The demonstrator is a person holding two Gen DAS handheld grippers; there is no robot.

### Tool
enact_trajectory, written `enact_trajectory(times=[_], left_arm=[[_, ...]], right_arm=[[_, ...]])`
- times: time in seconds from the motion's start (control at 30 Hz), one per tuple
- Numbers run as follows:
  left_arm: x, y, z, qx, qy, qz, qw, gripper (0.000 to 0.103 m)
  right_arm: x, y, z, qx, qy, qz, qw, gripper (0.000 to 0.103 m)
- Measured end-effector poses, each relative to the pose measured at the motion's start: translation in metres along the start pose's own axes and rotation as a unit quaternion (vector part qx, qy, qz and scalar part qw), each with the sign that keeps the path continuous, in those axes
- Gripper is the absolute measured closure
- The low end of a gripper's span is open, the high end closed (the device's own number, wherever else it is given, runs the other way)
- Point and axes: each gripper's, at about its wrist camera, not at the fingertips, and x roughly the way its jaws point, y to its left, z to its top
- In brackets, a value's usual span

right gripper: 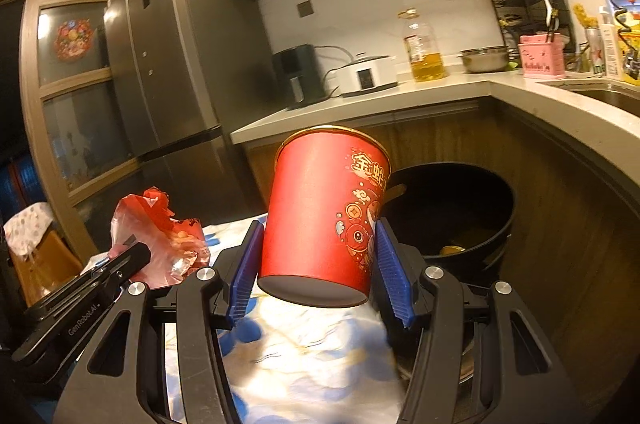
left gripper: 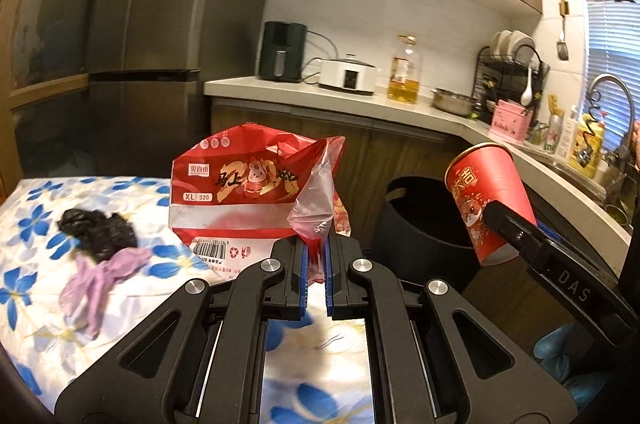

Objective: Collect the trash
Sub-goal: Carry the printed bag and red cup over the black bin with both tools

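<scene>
Left gripper (left gripper: 316, 264) is pinched nearly closed on a crinkly red plastic bag (left gripper: 248, 192), center frame, printed "XL 320" w/ a barcode and cartoon rabbit. Right gripper (right gripper: 320, 264) jaws sit abt halfway apart, blue ribbed pads clamping a smooth red paper cup (right gripper: 324, 212), gold rim, gold Chinese characters, tilted a bit. Round black bin (right gripper: 460, 208) sits right behind it, lower right. On the floral blue-white cloth (left gripper: 32, 244), left side: a crumpled black bag (left gripper: 96, 232) touching a limp purple glove (left gripper: 100, 276). "DAS" reads on the right gripper's arm.
</scene>
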Motion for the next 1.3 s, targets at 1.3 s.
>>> enact_trajectory(times=[1.3], left_arm=[[0.134,-0.136,0.022,0.068,0.013,-0.138,0.9880,0.098]], right_arm=[[0.039,-0.110,0.040,0.049,-0.042,-0.079,0.995,0.047]])
